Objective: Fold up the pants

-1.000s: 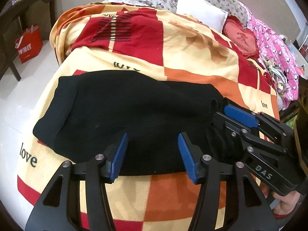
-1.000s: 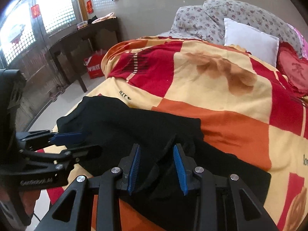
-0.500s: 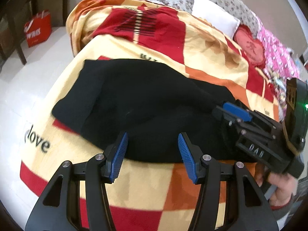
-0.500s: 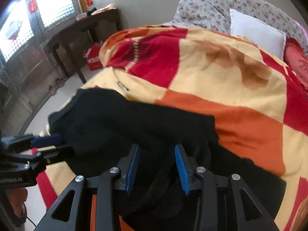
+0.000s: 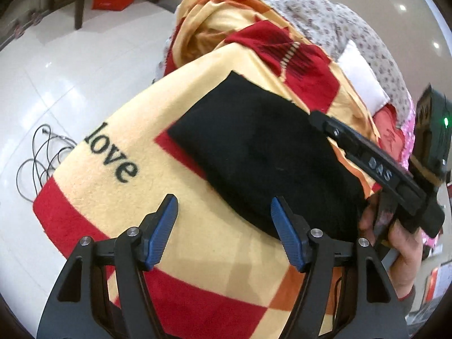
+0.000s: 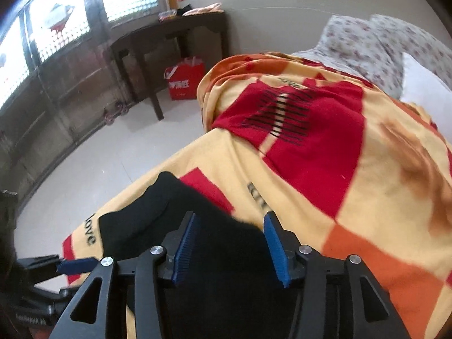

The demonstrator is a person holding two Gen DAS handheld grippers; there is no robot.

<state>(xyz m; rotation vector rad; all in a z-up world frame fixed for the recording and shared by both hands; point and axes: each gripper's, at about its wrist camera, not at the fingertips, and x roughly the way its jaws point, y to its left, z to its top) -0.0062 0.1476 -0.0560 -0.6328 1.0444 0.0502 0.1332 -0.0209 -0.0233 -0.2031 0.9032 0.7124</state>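
The black pants lie folded on the red, yellow and orange blanket, near its front corner. My left gripper is open and empty, hovering over the blanket just in front of the pants' near edge. My right gripper is open with the black pants lying between and under its blue pads; the fabric looks slack, not pinched. The right gripper also shows in the left wrist view, held by a hand over the right end of the pants.
The bed edge drops to a white tiled floor on the left, with loose cables there. A dark wooden table and a red bag stand by the wall. Pillows lie at the bed's far end.
Both grippers swung left toward the bed's corner. The right gripper's jaws widened, and the raised fold of fabric between them is now down. The left gripper stayed open.
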